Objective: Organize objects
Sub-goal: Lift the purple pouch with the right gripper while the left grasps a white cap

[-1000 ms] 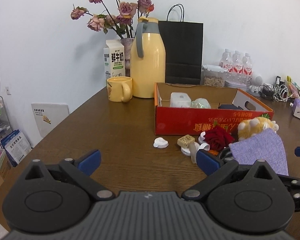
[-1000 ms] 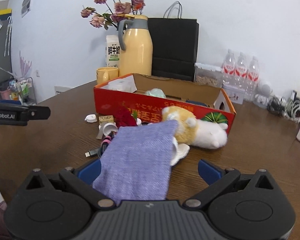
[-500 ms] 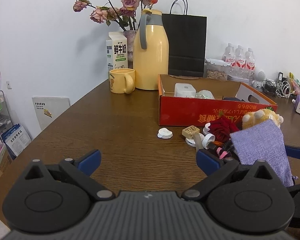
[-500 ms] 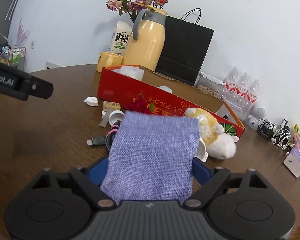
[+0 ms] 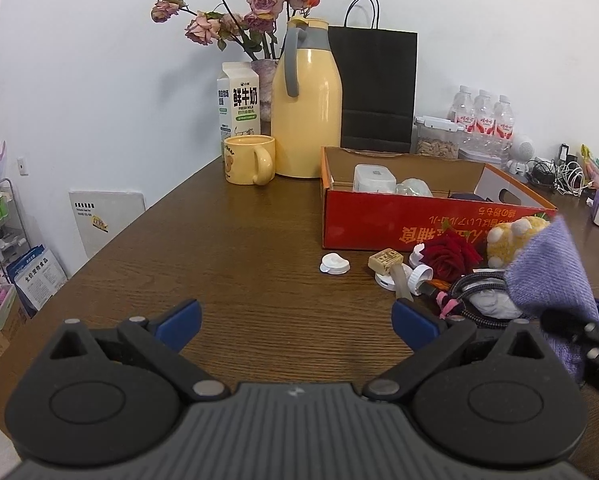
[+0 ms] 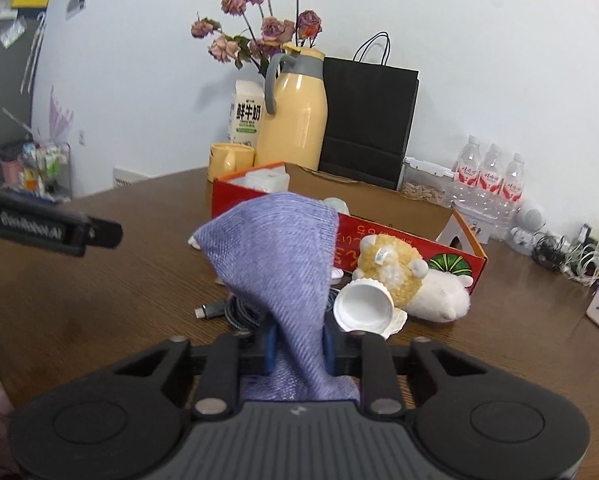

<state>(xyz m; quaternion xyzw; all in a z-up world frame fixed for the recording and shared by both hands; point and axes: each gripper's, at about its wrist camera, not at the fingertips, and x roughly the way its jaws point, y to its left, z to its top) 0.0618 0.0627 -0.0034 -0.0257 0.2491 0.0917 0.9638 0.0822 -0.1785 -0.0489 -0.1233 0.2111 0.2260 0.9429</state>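
A purple cloth (image 6: 275, 256) stands bunched up between the blue pads of my right gripper (image 6: 299, 344). Its jaws are closing, and the pads press on the cloth's lower end. The same cloth (image 5: 547, 268) shows at the right edge of the left wrist view. Under and beside it lie a dark cable (image 6: 235, 312), a white cap (image 6: 363, 306) and a yellow-and-white plush toy (image 6: 399, 272). Behind them is a red cardboard box (image 6: 379, 236) holding a few items. My left gripper (image 5: 295, 318) hovers open over bare table, left of a red rose (image 5: 451, 254) and small white lids (image 5: 334, 264).
At the back of the brown table (image 5: 239, 260) stand a yellow jug (image 5: 307, 120), a yellow mug (image 5: 249, 160), a milk carton (image 5: 237, 100), a black paper bag (image 5: 375, 88) and water bottles (image 5: 483, 120). Tangled cables (image 6: 567, 252) lie at the far right.
My right gripper's jaws came together on the purple cloth, which went from lying flat to bunched and raised. The left gripper kept open and still.
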